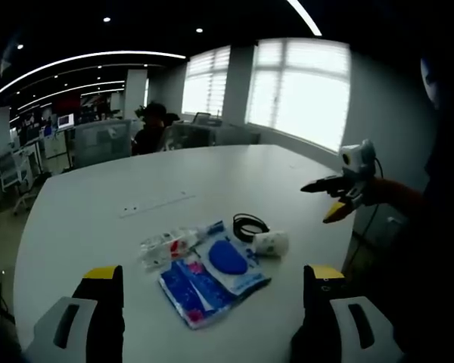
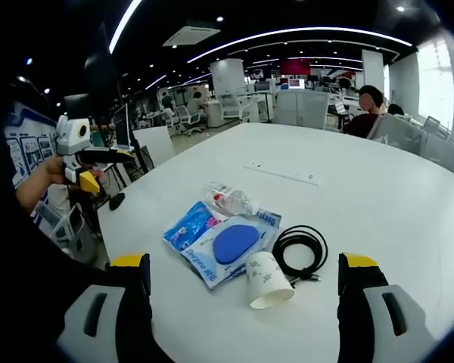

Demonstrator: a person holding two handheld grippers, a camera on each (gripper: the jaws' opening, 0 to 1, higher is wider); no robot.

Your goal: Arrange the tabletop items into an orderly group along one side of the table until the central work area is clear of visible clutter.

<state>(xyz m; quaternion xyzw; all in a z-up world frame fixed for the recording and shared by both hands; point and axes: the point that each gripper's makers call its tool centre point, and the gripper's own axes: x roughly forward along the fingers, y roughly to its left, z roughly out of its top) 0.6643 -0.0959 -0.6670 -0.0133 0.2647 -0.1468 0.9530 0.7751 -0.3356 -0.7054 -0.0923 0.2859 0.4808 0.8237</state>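
Note:
A small cluster of items lies near the table's edge. In it are a clear plastic bottle (image 1: pixel 166 246) (image 2: pixel 231 199) on its side, a blue packet (image 1: pixel 191 293) (image 2: pixel 189 225), and a blue oval pad (image 1: pixel 228 257) (image 2: pixel 236 243) resting on a white-and-blue pouch. A coiled black cable (image 1: pixel 250 224) (image 2: pixel 299 249) and a tipped white paper cup (image 1: pixel 271 242) (image 2: pixel 266 281) sit beside them. My left gripper (image 1: pixel 213 274) (image 2: pixel 110 168) is open, short of the cluster and holding nothing. My right gripper (image 2: pixel 244 262) (image 1: pixel 323 202) is open too, held in the air off the table's side.
The big white round table (image 1: pixel 212 174) (image 2: pixel 378 204) has a flat socket strip (image 1: pixel 155 203) (image 2: pixel 282 174) set in its middle. A person (image 1: pixel 150 128) (image 2: pixel 363 113) sits at the far edge. Office chairs, desks and bright windows stand behind.

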